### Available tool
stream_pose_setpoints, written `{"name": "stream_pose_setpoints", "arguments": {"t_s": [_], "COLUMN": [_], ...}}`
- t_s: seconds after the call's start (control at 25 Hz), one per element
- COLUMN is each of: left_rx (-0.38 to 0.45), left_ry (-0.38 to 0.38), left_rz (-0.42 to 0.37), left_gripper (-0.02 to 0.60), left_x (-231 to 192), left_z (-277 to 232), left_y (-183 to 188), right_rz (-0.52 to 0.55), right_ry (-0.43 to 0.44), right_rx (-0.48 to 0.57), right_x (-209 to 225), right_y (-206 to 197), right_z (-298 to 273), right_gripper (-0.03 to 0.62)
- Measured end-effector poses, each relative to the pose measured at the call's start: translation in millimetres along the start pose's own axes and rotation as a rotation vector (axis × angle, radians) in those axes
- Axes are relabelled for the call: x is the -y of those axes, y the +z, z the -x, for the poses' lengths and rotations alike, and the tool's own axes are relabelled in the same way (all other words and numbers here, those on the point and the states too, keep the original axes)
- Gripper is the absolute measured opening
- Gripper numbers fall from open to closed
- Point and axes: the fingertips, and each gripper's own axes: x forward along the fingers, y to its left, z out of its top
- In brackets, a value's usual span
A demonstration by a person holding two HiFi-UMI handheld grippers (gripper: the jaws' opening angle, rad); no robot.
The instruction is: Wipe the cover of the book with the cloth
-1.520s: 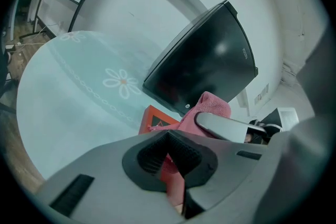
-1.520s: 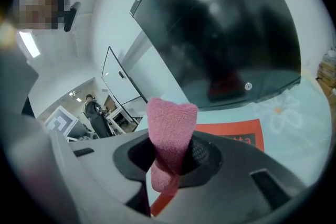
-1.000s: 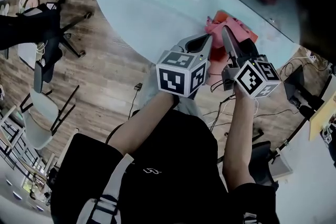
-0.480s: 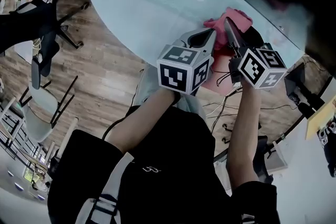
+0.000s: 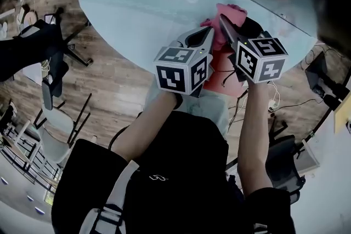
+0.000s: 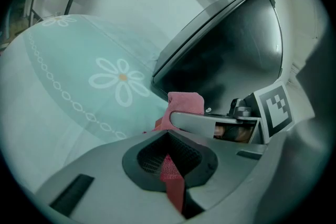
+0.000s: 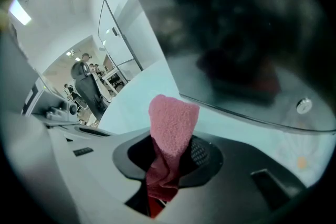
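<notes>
Right gripper [image 7: 167, 160] has its jaws closed on the cloth [image 7: 173, 120], a pink, nubbly terry piece that stands in a rounded fold above the pads and bunches darker below them. Left gripper [image 6: 169, 160] is clamped on a thin red slab seen edge-on, the book [image 6: 173, 189]. Both grippers meet at the near edge of the round table [image 5: 137, 3], pale teal with white daisy prints. The book's red cover overhangs that edge between them.
</notes>
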Motion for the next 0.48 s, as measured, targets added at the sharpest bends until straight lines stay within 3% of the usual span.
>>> {"name": "stream_pose_setpoints", "arguments": {"t_s": [0.48], "left_rx": [-0.015], "left_ry": [0.052], "left_rz": [-0.096], "left_gripper": [0.014], "left_x": [32], "left_z": [-13], "left_y": [-9], "right_rz": [-0.008], "right_ry": [-0.032], "right_rx": [0.005], "right_x": [22], "right_y": [-14], "right_z": [24], "right_gripper": [0.106]}}
